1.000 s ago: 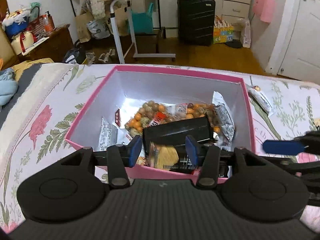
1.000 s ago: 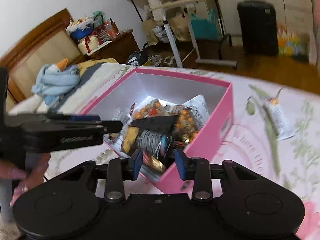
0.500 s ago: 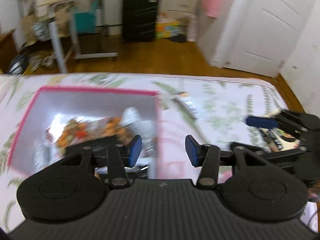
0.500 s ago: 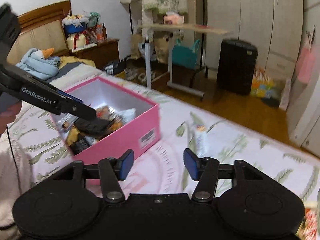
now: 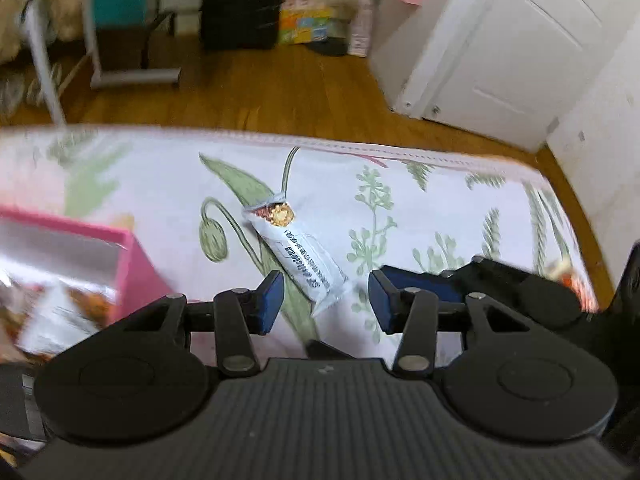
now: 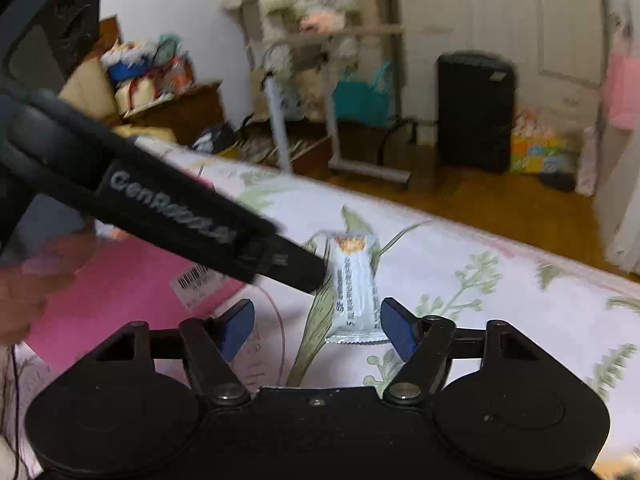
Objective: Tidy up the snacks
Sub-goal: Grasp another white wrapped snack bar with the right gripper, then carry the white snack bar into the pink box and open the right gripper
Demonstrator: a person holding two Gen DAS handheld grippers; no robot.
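On the flowered bed cover (image 5: pixel 420 200), just beyond the corner of the pink box (image 5: pixel 132 256), a single white snack bar (image 5: pixel 304 256) lies flat, still outside the box that holds the other snacks. Both tools have come over to it. The left tool (image 5: pixel 326 300) stands partly open with nothing between its blue pads, the near end of the bar just ahead of its gap. The right tool (image 6: pixel 318 326) has just been opening its jaws and is empty too; in its view the bar (image 6: pixel 356 292) sits toward its right pad, not centred.

Only one tool is needed for this pick, I judge, and the left one looks better lined up. The other tool's finger (image 6: pixel 280 260) crosses close by the bar, so one should hold back to avoid a clash. Approach across the bar's short width, not along its length, and bring the pads low enough to catch the wrapper without digging into the soft cover. Close gently; the wrapper is slippery and thin.
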